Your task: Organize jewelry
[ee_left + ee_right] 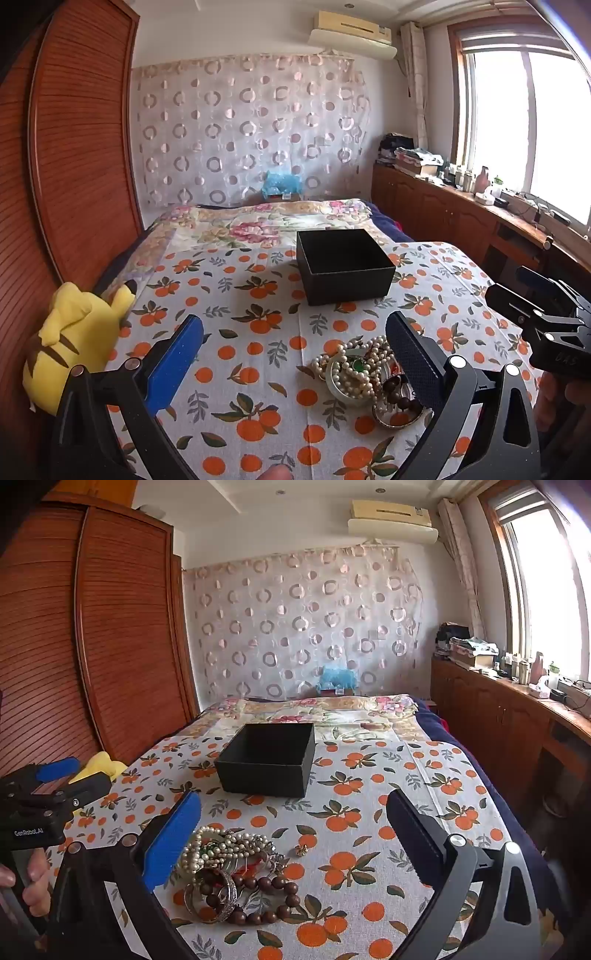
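A tangled pile of jewelry [364, 373] lies on the orange-print cloth: pearl strands, a pale bangle, brown wooden beads and a metal bangle. In the right wrist view the jewelry pile [236, 871] sits by the left finger, with a small gold earring [301, 850] apart on its right. An open, empty black box [343, 266] stands beyond the pile; it also shows in the right wrist view [267, 758]. My left gripper [295, 354] is open, with the pile by its right finger. My right gripper [293, 832] is open and empty above the pile.
A yellow plush toy [77, 336] lies at the bed's left edge beside a wooden wardrobe [74, 155]. A floral quilt [266, 221] covers the far bed. A low cabinet [498, 716] with clutter runs under the window on the right.
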Demonstrator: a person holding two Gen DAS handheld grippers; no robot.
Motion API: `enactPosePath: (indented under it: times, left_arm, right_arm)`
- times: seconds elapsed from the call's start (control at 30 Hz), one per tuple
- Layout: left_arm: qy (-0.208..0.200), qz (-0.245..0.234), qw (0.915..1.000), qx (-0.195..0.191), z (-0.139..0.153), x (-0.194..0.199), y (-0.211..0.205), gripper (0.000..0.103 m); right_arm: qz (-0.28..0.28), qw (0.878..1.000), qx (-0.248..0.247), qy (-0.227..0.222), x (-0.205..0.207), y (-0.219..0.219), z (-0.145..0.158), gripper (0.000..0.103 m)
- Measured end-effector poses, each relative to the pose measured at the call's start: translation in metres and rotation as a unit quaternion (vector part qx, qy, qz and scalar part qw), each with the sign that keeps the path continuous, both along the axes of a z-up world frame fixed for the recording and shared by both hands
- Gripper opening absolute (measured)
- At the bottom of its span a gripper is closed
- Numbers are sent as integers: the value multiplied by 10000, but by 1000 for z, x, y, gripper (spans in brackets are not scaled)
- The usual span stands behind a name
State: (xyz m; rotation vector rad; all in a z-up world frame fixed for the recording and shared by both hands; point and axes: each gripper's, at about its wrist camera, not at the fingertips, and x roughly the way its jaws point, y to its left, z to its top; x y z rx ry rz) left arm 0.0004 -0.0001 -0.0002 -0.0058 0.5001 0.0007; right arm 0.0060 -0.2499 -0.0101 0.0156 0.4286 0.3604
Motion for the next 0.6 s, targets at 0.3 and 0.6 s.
enactPosePath:
  times: [0.3, 0.6]
  left_arm:
    - [-29, 21, 10000, -52, 1, 0, 1, 95]
    - [-46, 28, 10000, -25, 4, 2, 1, 95]
  right_arm:
    - [2, 10000, 12, 28, 2, 0, -1, 100]
    - [6, 10000, 6, 33, 1, 0, -1, 100]
